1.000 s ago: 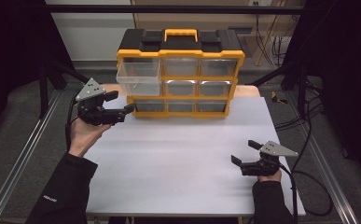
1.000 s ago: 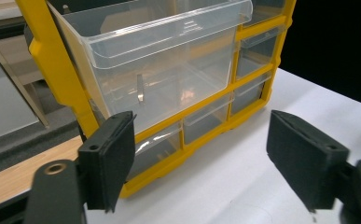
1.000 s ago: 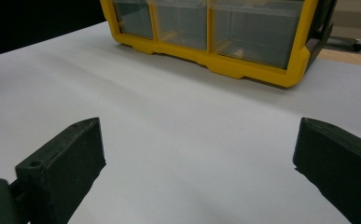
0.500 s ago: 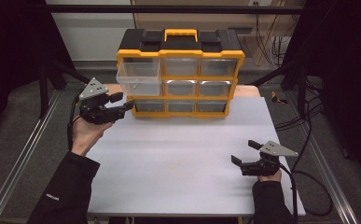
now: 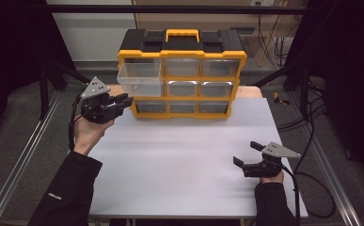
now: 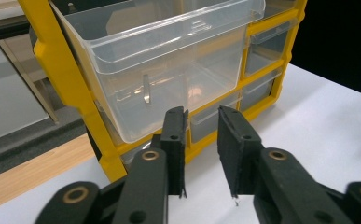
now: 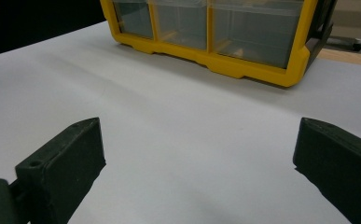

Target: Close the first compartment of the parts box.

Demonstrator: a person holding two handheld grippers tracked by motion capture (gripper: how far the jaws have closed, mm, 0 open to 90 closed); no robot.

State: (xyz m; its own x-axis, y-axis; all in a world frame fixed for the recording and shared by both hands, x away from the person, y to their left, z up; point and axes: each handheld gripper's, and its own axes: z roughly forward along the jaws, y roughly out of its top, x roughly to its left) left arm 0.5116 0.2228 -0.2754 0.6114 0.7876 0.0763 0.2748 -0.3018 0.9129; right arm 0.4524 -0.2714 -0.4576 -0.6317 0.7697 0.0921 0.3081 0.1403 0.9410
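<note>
Protruding from the yellow organiser point(image 5: 182, 75), its clear top-left drawer point(image 6: 169, 60) sits just beyond the left gripper point(image 6: 201, 135) jaws, slightly parted, empty

Left hand-held gripper point(image 6: 201, 154) raised, jaws nearly closed — right hand-held gripper point(image 7: 197, 172) wide apart.

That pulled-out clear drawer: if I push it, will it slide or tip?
The clear drawer looks empty and thin-walled, so probably light. Still seated in the yellow organizer, it should slide rather than tip. Smooth plastic may slip between jaws.
</note>
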